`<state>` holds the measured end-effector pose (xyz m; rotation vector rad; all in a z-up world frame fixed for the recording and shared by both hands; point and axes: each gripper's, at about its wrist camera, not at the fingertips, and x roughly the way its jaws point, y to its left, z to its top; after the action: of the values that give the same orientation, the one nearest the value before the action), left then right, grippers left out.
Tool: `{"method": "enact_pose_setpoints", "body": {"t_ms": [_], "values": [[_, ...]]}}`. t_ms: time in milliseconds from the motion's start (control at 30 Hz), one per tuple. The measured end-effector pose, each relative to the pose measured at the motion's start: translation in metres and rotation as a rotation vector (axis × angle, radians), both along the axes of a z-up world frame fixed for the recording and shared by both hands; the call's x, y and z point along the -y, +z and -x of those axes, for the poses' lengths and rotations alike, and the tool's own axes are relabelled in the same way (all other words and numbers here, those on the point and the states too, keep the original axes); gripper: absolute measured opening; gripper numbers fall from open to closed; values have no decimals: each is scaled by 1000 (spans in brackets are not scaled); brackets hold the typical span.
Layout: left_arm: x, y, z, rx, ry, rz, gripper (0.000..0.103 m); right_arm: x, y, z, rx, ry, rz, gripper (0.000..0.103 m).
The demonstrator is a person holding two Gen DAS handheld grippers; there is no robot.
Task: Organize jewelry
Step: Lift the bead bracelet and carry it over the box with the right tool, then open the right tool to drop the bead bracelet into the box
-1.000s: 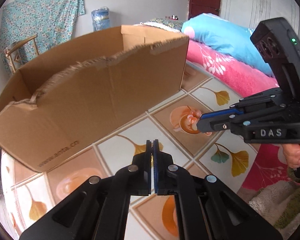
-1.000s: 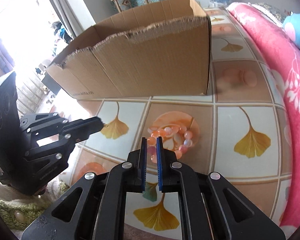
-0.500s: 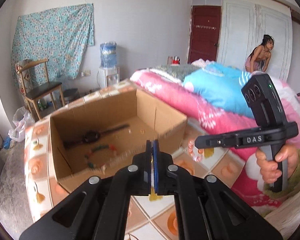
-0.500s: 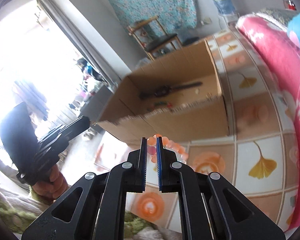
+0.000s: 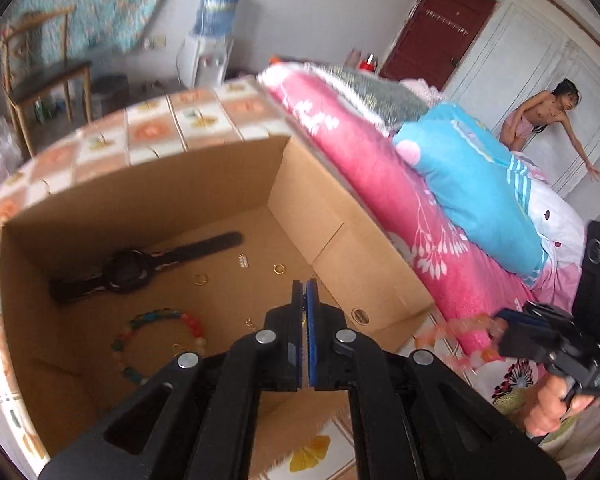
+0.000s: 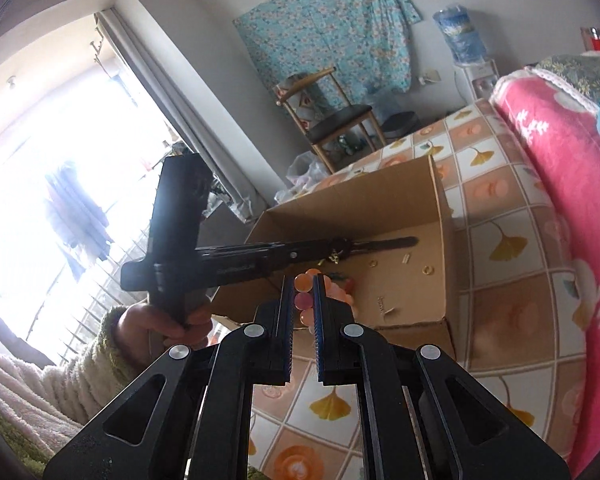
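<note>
Tiled in a ginkgo-leaf and peach-blossom pattern, the floor carries an open cardboard box beside a bed heaped with pink and blue bedding. The pink bead bracelet hangs pinched between the jaws of the right gripper, off the floor and just short of the box's near wall; from the left wrist view its loop dangles blurred outside the box corner. The left gripper is clenched on nothing and hovers over the box interior, where a black wristwatch, a multicoloured bead bracelet and a few small gold rings already lie.

The grip looks thin: only a bead or two sit between the pads, so a jolt could let round beads roll out and drop the bracelet onto the tiles. The hanging loop may also catch the box's ragged near edge if carried across too low, tugging it free or shifting the light box. Releasing before the loop clears the wall would leave it draped over the rim. The left gripper, reaching across the box mouth, could get in the way of the drop.
</note>
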<state>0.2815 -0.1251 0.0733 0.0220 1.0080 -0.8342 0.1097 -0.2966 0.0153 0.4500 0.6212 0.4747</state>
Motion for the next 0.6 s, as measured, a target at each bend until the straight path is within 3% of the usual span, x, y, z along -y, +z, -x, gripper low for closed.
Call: {"method": "enact_pose_setpoints", "body": {"t_ms": [200,233,333,400,600], "values": [[44,-44,-40,-229,-66,-51,4,13,-3,-7,-11,-26,4,7],[49,-50,-42,-251,-69,-71,12,14,-2,-7,-11,-31,12,7],[52,-53,-41,-255,-60,-68,39,17,1,-9,-9,-44,37,7],[48,-52,-41,-254,-56,-47,50,18,4,-11,-6,-45,50,7],[22,-34,-40,-223,9,3,56,15,14,-27,4,-32,75,7]]}}
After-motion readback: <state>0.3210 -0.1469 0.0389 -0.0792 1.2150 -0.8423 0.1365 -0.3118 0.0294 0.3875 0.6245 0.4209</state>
